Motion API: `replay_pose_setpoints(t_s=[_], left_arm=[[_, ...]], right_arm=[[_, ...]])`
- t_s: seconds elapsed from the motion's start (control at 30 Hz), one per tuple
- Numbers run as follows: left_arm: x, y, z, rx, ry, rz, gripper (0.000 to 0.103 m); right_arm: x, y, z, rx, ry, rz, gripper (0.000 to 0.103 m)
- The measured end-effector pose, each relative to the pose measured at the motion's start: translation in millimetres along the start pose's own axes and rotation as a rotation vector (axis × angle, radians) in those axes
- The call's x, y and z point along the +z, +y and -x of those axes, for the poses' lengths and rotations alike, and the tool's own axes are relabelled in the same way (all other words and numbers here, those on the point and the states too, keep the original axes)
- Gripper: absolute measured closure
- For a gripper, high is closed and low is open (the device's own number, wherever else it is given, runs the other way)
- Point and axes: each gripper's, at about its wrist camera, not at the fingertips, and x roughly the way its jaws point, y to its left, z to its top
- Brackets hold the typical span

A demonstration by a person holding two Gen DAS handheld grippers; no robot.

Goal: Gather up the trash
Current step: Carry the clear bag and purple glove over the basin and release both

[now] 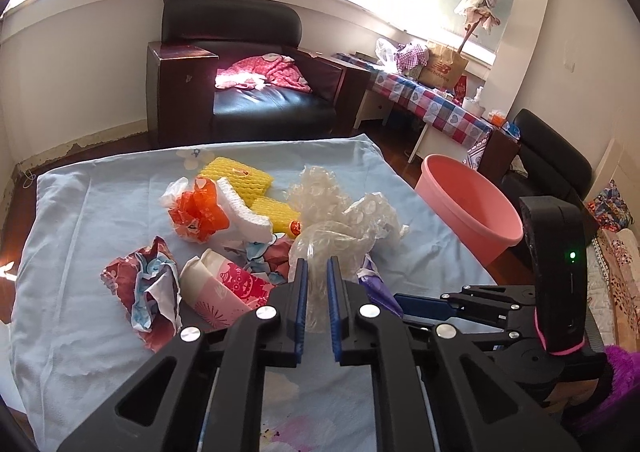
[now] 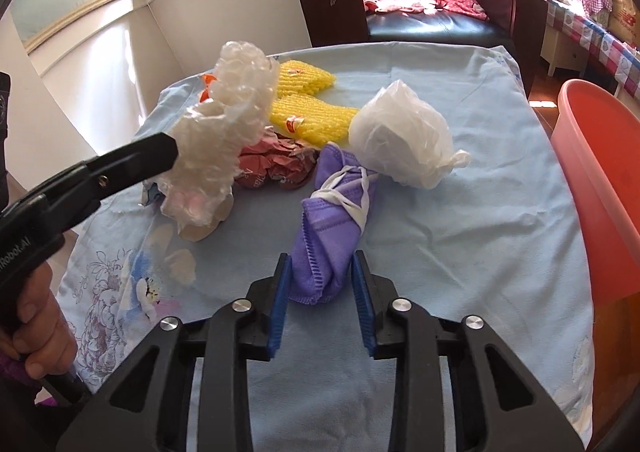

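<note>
Left wrist view, nearest field: the left gripper has its blue-padded fingers drawn close together, pinching a crumpled wad of clear bubble wrap. In the right wrist view the same wad hangs from those black fingers, clear of the cloth, and the person's hand grips the tool's handle at the lower left.

Right wrist view, nearest field: the right gripper has its fingers partly spread on either side of the near end of a folded purple face mask with white ear loops. The left pad is at the mask's edge; a small gap remains at the right pad, so no firm grip is shown. The mask lies on the pale blue cloth that covers the counter.

Middle field: just beyond the mask sits a knotted white plastic bag. To its left lie crumpled red paper and two yellow foam nets. The left wrist view adds an orange-and-white wrapper, a pink carton and red patterned paper.

Right edge: a pink basin stands just beside the counter.

Far field: a dark armchair holds a pink garment.
</note>
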Motion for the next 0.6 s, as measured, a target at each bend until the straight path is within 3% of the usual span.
replay_pose_setpoints(t_s=[0.17,0.6], left_arm=[[1,0,4,-0.001,-0.01,0.001,0.094],[12,-6,21,0.019,-0.061,0.011,0.094]], right_arm=[[0,-1,5,0.0,-0.016,0.0,0.081],[-6,14,52,0.076,-0.163,0.068,0.082]])
